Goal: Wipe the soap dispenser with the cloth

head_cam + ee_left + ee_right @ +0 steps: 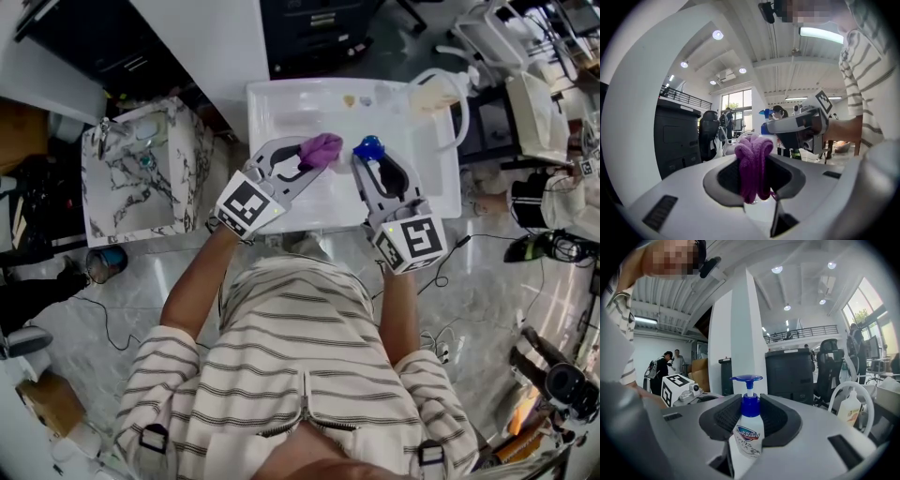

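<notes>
Standing at the near edge of a white table (281, 108), the person holds both tools out over it. The middle and the upper left of the table top are bare, so there is room to move there. A few small things (364, 98) lie along the far edge. A pale bottle (433, 94) with a white hoop beside it sits at the upper right corner. To the left of the table stands a marble sink (141, 178), with a gap of floor between the two. The right side of the picture is crowded with cables and gear on the floor.

The left gripper (314, 157) has its jaws pressed onto a purple cloth (323, 147). In the left gripper view the cloth is bunched up between the black pads and sticks out above them.

The right gripper (370, 171) has its jaws about half way apart, pinching the soap dispenser (368, 147). In the right gripper view the pads squeeze the bottle just under its blue collar. The bottle stands upright, with its blue pump on top.

The cloth and the blue pump are just beside each other over the middle of the table. I cannot tell if they touch.
</notes>
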`<state>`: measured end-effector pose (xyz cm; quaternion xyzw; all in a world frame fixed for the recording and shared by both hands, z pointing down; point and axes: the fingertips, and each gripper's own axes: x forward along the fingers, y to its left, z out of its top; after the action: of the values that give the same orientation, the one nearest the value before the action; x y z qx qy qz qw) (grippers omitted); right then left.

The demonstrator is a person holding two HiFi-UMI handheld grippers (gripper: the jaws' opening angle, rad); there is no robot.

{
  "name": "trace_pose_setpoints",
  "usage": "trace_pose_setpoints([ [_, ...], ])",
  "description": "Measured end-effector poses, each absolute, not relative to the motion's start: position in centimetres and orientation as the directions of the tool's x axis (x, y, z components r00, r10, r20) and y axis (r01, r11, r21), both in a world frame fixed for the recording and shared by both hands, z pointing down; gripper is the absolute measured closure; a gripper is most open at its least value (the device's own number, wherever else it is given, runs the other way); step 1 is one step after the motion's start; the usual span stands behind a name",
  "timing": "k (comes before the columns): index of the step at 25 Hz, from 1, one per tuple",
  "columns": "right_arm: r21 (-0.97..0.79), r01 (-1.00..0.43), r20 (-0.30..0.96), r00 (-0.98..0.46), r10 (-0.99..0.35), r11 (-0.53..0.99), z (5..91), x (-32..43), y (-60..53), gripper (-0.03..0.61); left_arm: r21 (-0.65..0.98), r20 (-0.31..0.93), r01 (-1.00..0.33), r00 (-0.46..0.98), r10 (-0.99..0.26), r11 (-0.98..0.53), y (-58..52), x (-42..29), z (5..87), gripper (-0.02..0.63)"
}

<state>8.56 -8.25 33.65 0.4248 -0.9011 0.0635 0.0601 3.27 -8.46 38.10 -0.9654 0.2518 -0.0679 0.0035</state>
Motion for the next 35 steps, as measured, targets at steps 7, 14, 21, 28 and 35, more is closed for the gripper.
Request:
trace_pose_setpoints([
  [7,-0.086,-0.708,0.147,-0.705,-0.694,0.701,33.7,8.0,-7.6,0.449,-0.037,0.138,-0.368,0.919,-0.369,-0.929,-8.1,3.7,38.4,0.491],
  [14,-0.108,-0.634,0.120,-0.773,-0.623,0.766,33.4,7.7,-6.8,0.448,-0.052,0.142,-0.263,0.953,-0.268,-0.963,-7.8,4.4,38.5,0.491],
  [21,-0.110,-0.581,0.122,-0.813,-0.569,0.806,33.5,6.9,-5.9,0.449,-0.017,0.134,-0.190,0.972,-0.191,-0.982,-7.8,4.7,39.3,0.492],
  [28,-0.132,-0.549,0.094,-0.836,-0.541,0.825,33.1,6.4,-5.3,0.448,0.015,0.167,-0.172,0.972,-0.167,-0.985,-7.8,5.1,41.3,0.494],
  [35,-0.144,-0.540,0.075,-0.842,-0.535,0.829,32.8,6.4,-5.3,0.448,0.075,0.167,-0.167,0.974,-0.153,-0.983,-7.2,4.6,42.5,0.492],
])
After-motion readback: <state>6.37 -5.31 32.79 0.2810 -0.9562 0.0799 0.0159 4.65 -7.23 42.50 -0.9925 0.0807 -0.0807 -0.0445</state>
